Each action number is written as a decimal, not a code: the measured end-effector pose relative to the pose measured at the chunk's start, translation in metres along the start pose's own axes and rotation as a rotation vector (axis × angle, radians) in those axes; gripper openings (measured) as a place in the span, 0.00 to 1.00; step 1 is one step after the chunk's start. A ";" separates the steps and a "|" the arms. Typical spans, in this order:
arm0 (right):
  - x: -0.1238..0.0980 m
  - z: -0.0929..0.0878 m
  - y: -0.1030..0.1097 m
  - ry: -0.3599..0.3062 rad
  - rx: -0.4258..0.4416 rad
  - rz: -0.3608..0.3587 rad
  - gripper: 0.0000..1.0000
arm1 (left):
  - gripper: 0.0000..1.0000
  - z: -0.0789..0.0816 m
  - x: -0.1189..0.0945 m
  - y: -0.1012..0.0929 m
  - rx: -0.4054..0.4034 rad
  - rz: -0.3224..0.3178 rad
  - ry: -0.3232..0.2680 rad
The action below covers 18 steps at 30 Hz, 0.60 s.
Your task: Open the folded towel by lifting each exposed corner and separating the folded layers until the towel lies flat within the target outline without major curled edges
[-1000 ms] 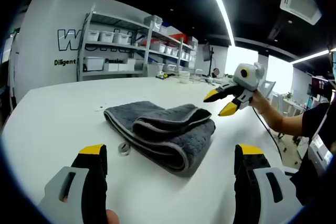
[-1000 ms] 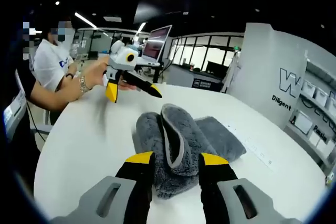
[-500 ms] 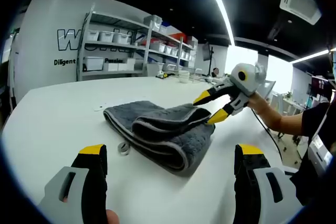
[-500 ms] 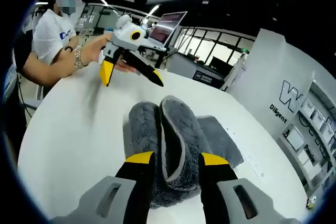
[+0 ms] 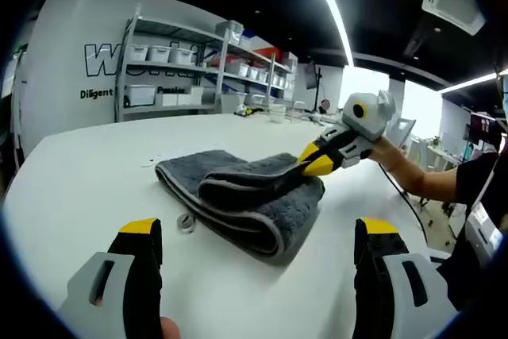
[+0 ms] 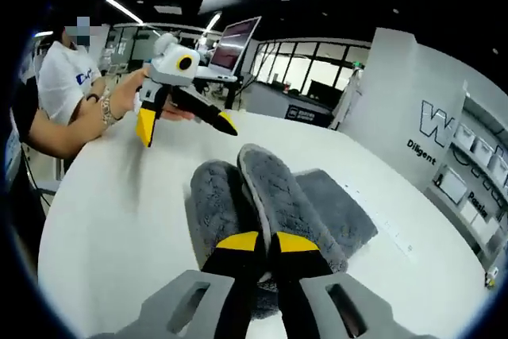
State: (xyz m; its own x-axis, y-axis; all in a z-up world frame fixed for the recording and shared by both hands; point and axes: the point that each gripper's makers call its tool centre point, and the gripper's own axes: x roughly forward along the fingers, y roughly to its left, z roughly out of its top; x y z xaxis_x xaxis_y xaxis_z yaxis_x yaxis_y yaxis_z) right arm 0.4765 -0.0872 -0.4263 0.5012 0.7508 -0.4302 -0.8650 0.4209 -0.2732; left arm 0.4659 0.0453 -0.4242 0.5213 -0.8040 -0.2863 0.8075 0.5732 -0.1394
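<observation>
Right gripper (image 6: 267,242): nearest item in the right gripper view, yellow-tipped jaws drawn together and pinching the near edge of the grey towel's upper fold; in the left gripper view the same tool (image 5: 316,163) comes in from the right, held in a person's hand (image 5: 390,161), its tips meeting on the towel's far right fold. Left gripper (image 5: 258,237): jaws spread wide apart, nothing between them, held above the table short of the towel; in the right gripper view it (image 6: 183,123) hangs over the far side of the table, jaws splayed, gripped by a hand (image 6: 119,99). Grey towel (image 5: 238,190): thick pile with a lighter hem, still folded in several layers, lying near the middle of the white table (image 5: 71,172); a rolled fold runs along its near side in the left gripper view, and a flatter layer (image 6: 333,204) spreads beneath on the right in the right gripper view. Small ring-shaped tag (image 5: 186,223): flat on the table just beside the towel's near edge. Background: metal shelving (image 5: 171,69) stocked with white bins against a lettered wall; a monitor (image 6: 235,44) beyond the table.
</observation>
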 end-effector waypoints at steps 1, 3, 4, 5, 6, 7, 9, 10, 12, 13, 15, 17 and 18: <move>-0.002 0.000 0.001 -0.001 0.003 0.000 0.02 | 1.00 0.000 0.000 0.000 0.001 0.000 -0.001; -0.005 0.002 0.003 -0.003 -0.018 -0.004 0.02 | 1.00 0.001 -0.001 0.000 0.002 0.000 -0.003; -0.007 0.004 0.004 -0.006 -0.021 -0.005 0.02 | 1.00 0.001 -0.001 0.000 0.002 -0.001 -0.004; -0.010 0.006 0.005 -0.013 -0.023 -0.001 0.02 | 1.00 0.001 -0.001 0.000 0.002 -0.002 -0.004; -0.012 0.009 0.007 -0.022 -0.018 0.009 0.02 | 1.00 0.001 -0.001 0.000 0.003 -0.002 -0.002; -0.015 0.011 0.010 -0.030 -0.012 0.016 0.02 | 1.00 0.001 -0.001 -0.001 0.003 -0.002 -0.001; -0.020 0.015 0.014 -0.042 -0.007 0.026 0.02 | 1.00 0.000 -0.002 -0.001 0.010 -0.004 0.001; -0.023 0.017 0.016 -0.046 -0.009 0.028 0.02 | 1.00 0.001 -0.002 -0.002 0.011 -0.006 0.001; -0.029 0.019 0.020 -0.047 -0.022 0.028 0.02 | 1.00 0.001 -0.002 -0.002 0.012 -0.010 0.000; -0.031 0.020 0.021 -0.047 -0.026 0.028 0.02 | 1.00 0.001 -0.002 -0.003 0.012 -0.012 0.000; -0.037 0.021 0.026 -0.047 -0.036 0.029 0.02 | 1.00 0.000 -0.003 -0.005 0.020 -0.018 0.006; -0.042 0.022 0.032 -0.049 -0.040 0.037 0.02 | 1.00 -0.001 -0.003 -0.005 0.024 -0.021 0.009; -0.044 0.022 0.036 -0.049 -0.041 0.044 0.02 | 1.00 0.000 -0.003 -0.005 0.024 -0.024 0.009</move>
State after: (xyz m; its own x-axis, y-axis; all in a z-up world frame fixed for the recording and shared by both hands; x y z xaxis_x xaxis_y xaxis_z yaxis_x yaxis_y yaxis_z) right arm 0.4230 -0.0945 -0.3982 0.4602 0.7926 -0.4000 -0.8839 0.3668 -0.2902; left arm 0.4601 0.0443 -0.4232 0.4992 -0.8159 -0.2919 0.8261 0.5497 -0.1238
